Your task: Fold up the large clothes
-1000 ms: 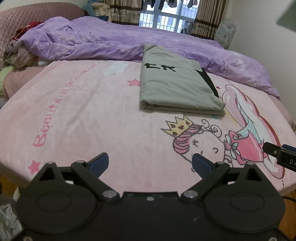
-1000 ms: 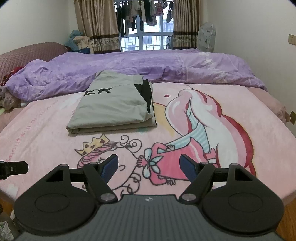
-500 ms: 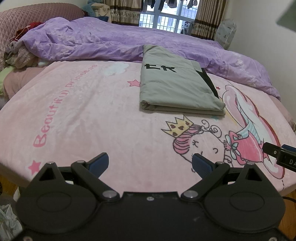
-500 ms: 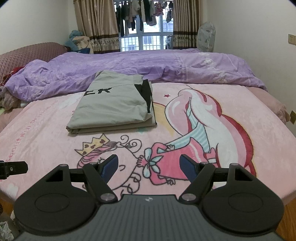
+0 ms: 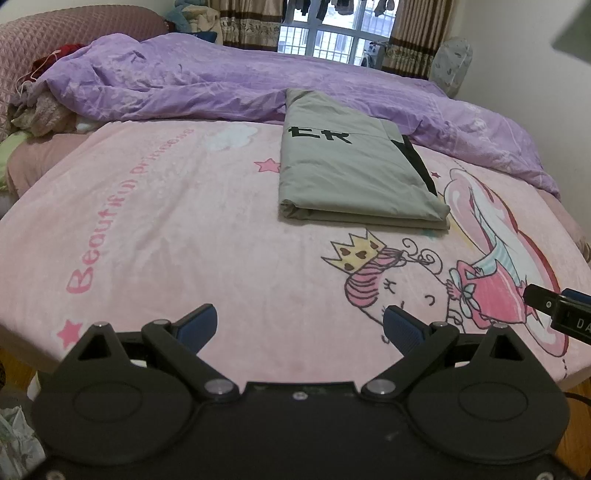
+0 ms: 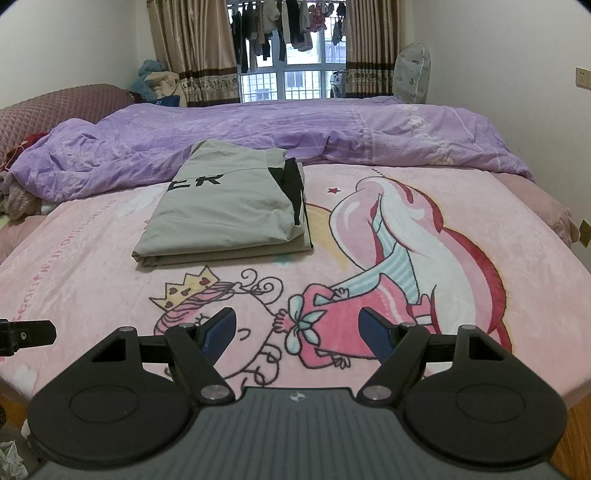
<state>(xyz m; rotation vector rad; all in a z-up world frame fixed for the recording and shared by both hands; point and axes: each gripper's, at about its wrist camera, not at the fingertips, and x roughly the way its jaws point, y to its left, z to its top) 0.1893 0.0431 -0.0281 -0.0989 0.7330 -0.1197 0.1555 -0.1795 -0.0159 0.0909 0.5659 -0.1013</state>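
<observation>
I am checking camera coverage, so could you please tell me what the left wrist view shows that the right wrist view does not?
Only the left wrist view shows the full "Beautiful princess" lettering on the blanket. Only the right wrist view shows the wall socket and the whole clothes line at the window. Both show the folded grey garment, the pink blanket, the purple duvet, and open, empty tongs: left, right.

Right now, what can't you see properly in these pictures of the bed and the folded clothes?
- Folded grey garment: in both views its inner layers are hidden by the top layer, so what kind of garment it is stays unknown.
- Black letters: the word is cut short by the fold.
- Left hand-held gripper and right hand-held gripper: the hands holding them sit behind the cameras.
- Clothes at the window: too small to identify.
</observation>
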